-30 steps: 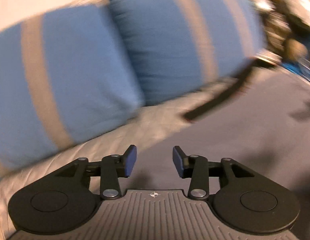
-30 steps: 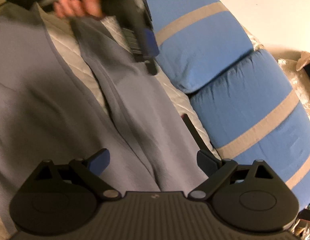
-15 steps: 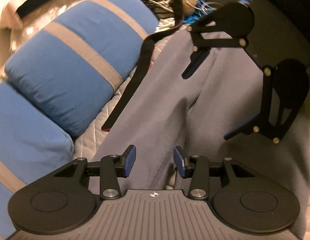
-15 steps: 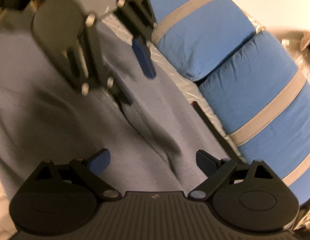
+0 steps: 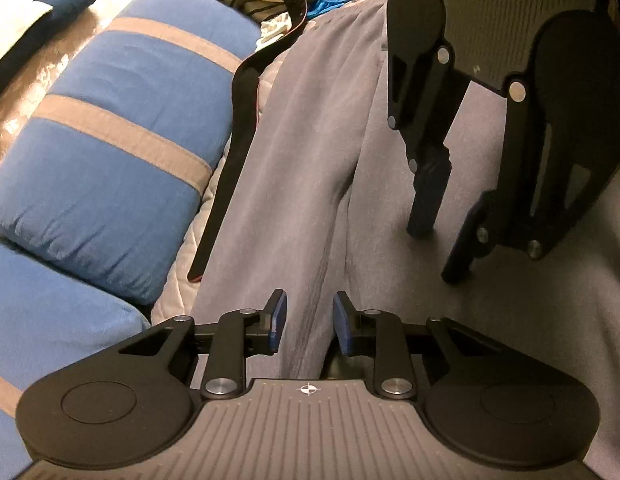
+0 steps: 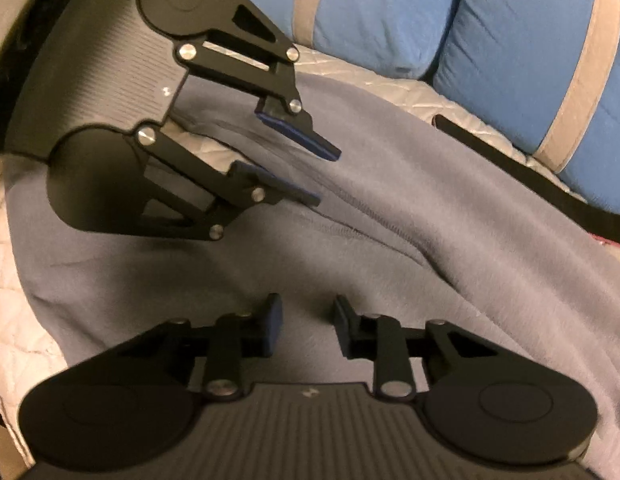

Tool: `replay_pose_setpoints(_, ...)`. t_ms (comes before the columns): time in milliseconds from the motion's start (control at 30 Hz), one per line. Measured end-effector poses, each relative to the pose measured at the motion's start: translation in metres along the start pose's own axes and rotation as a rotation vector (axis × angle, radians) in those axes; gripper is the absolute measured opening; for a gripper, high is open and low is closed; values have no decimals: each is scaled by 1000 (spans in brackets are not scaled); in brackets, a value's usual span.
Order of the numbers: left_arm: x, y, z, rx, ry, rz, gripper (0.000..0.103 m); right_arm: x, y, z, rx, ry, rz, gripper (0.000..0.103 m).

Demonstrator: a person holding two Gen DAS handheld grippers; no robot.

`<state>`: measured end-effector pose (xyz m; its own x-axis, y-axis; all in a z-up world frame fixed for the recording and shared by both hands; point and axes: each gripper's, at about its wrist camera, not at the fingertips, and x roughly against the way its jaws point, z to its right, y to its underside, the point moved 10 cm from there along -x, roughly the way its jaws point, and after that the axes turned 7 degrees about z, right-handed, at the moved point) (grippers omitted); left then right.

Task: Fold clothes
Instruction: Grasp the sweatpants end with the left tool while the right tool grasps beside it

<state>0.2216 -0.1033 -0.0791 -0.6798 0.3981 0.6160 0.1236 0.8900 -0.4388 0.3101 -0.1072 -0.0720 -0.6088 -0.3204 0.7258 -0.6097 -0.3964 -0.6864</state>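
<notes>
the grey garment (image 5: 310, 168) is spread out on the quilted bed cover (image 6: 14, 312), just right of the blue striped pillows (image 5: 110, 152), and no fold looks made yet. left gripper (image 5: 306, 324) has its fingers parted around a ridge of that fabric, not pinching. further right, right gripper (image 6: 306, 326) hovers over the cloth with fingers apart, holding nothing. basically all the folding is left.

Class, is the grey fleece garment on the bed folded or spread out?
Spread out: the grey fleece garment lies mostly flat across the white quilted cover, only creased.
</notes>
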Motion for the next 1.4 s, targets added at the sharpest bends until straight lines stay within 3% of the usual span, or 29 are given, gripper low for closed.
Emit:
replay_pose_setpoints(100, -5, -1, 5, -89, -38, -19, 10, 0, 3, -1, -1, -2, -4, 43)
replay_pose_setpoints(200, -7, -2, 11, -217, -97, -34, 6, 1, 5, -4, 14, 2, -2, 44)
replay_pose_setpoints(267, -6, -4, 7, -242, -149, -26, 4, 5, 3, -6, 48, 8, 17, 45)
replay_pose_setpoints(400, 0, -10, -15, -155, -228, 1, 4, 20, -11, 0, 110, 68, 141, 57)
replay_pose_setpoints(567, -3, -13, -30, -66, -239, 4, 4, 28, -24, 19, 107, 222, 234, 55)
replay_pose_setpoints(700, -3, -11, -30, -50, -232, -7, 4, 21, -21, 30, 163, 346, 218, 54)
replay_pose_setpoints(800, 6, -9, -27, -37, -227, -10, 4, 17, -19, 33, 213, 391, 217, 54)
replay_pose_setpoints(1167, 8, -12, -26, -32, -225, -8, 4, 2, -14, 37, 290, 447, 194, 54)
replay_pose_setpoints(1400, 7, -12, -26, -31, -220, -6, 4, -1, -14, 40, 332, 475, 181, 38)
